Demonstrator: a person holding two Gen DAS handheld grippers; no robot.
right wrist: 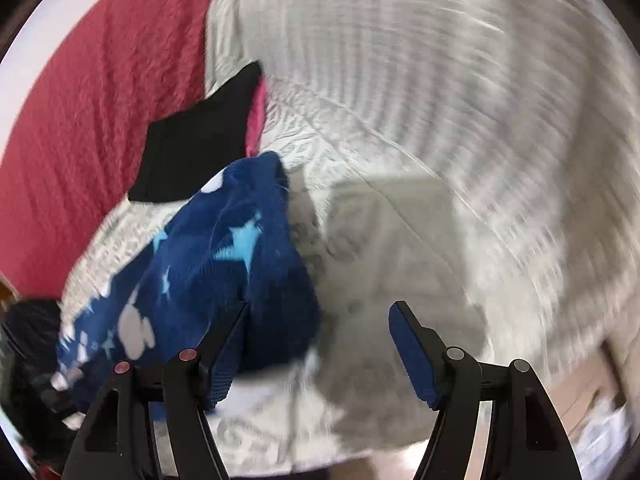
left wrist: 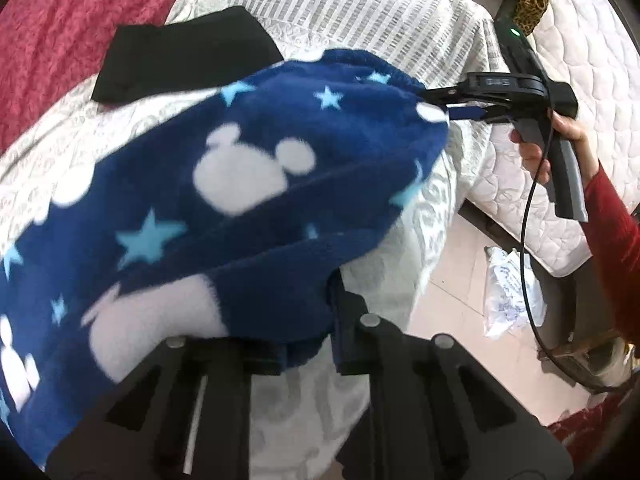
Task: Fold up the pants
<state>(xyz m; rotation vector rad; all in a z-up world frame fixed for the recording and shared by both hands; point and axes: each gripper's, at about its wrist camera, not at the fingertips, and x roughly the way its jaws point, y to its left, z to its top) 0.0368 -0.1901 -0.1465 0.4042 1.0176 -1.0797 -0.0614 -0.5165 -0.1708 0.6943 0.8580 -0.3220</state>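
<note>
Pants (left wrist: 224, 208) of navy fleece with white mouse heads and pale blue stars drape across centre frame over a white quilted bedspread (left wrist: 360, 12). Left gripper (left wrist: 308, 344), bottom centre, pinches their edge. Right gripper (right wrist: 320, 344) gapes open, the fleece brushing its left finger.

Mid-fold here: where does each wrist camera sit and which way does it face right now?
Left wrist: on the left gripper, facing down over the blue pants on the white bedspread; jaws pinch the fleece; the right gripper, a hand and a red sleeve show at right.
Right wrist: on the right gripper, facing down at the bedspread, blurred; jaws open, left pad at the pants.
Shared: pants, bedspread, black garment, red blanket.
</note>
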